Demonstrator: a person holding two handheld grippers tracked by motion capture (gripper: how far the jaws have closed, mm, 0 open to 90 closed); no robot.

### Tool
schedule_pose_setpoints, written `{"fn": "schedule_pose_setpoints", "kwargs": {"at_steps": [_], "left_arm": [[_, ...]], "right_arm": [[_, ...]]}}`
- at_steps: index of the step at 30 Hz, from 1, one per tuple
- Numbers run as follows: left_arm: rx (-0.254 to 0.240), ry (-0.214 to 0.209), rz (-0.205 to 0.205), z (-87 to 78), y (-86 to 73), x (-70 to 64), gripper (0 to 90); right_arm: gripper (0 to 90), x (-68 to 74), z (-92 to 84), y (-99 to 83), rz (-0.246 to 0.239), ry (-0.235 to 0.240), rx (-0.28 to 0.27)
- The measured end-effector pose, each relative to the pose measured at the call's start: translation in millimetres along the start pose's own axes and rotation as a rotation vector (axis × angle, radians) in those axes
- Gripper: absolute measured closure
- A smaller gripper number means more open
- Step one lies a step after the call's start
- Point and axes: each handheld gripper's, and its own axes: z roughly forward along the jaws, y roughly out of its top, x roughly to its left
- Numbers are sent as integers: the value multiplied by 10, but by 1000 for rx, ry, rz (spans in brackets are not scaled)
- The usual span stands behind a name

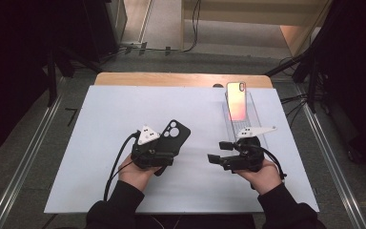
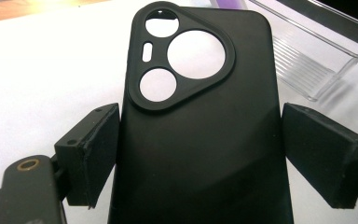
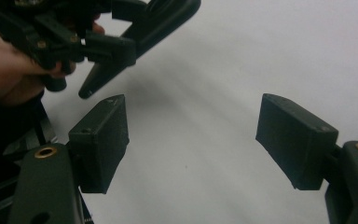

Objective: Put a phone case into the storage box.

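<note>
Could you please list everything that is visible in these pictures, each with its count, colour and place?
Matte black phone case with round camera cut-outs: one, black, clamped by its sides in the left gripper, lifted above the sheet left of centre.
Phone with a glossy pink-orange back: one, pink-orange, leaning on the clear stand at the far right.
Clear ribbed plastic stand: one, transparent, far right of the sheet.
White sheet: one, white, covering the tabletop.
Wooden table: one, light brown, edge visible beyond the sheet.
Left gripper: one, black, shut on the case.
Right gripper: one, black, jaws open and empty, pointing toward the left gripper.
Hands: two, in dark sleeves, at the near edge.
</note>
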Motion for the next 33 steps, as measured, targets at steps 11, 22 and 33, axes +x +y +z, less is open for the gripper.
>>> {"fn": "schedule_pose_setpoints", "kwargs": {"at_steps": [11, 22, 33], "left_arm": [[-102, 34, -30, -35, -59, -27, 151], [-207, 52, -17, -35, -130, -113, 151], [-239, 46, 5, -33, -152, -195, 151]], "right_arm": [[232, 78, 110, 186, 45, 11, -39], [236, 114, 201, 413, 73, 17, -60], [237, 162, 316, 549, 88, 36, -72]]}}
